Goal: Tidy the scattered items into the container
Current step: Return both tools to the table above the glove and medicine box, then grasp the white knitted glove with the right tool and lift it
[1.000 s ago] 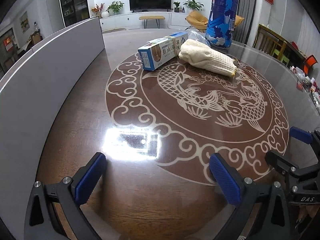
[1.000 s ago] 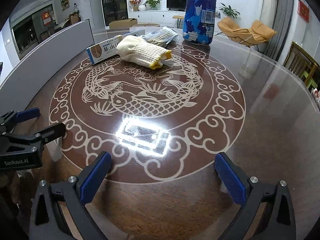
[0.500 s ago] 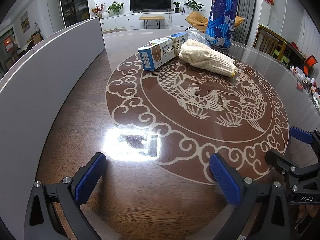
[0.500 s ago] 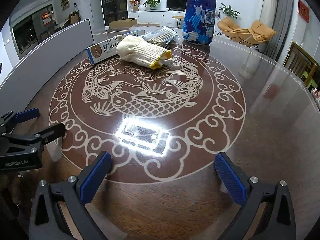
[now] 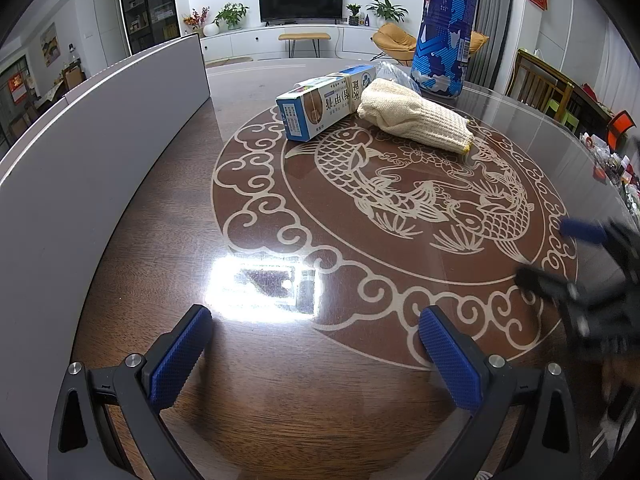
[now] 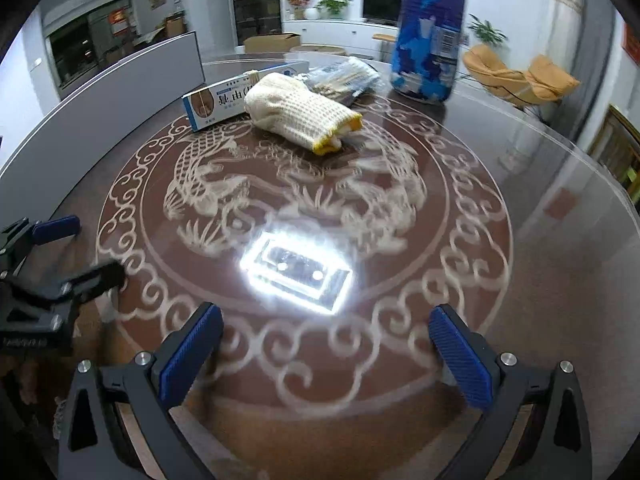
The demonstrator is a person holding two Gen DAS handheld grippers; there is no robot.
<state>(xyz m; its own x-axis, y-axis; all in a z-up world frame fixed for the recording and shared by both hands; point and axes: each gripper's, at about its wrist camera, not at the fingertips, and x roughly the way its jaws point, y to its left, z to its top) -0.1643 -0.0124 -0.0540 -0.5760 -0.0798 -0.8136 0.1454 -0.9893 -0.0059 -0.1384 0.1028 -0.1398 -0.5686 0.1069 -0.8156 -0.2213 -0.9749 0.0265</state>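
1. Left gripper [image 5: 316,344] is hovering with its jaws gaping wide, empty, over the round brown fish-patterned table [image 5: 280,392].
2. Right gripper [image 6: 326,340] is likewise spread wide, gripping nothing.
3. Far across the table, one blue-and-white carton [image 5: 326,102], one cream knitted glove bundle [image 5: 412,118] and one clear plastic packet [image 6: 344,78] are lying clustered beside one tall blue patterned container [image 5: 444,28].
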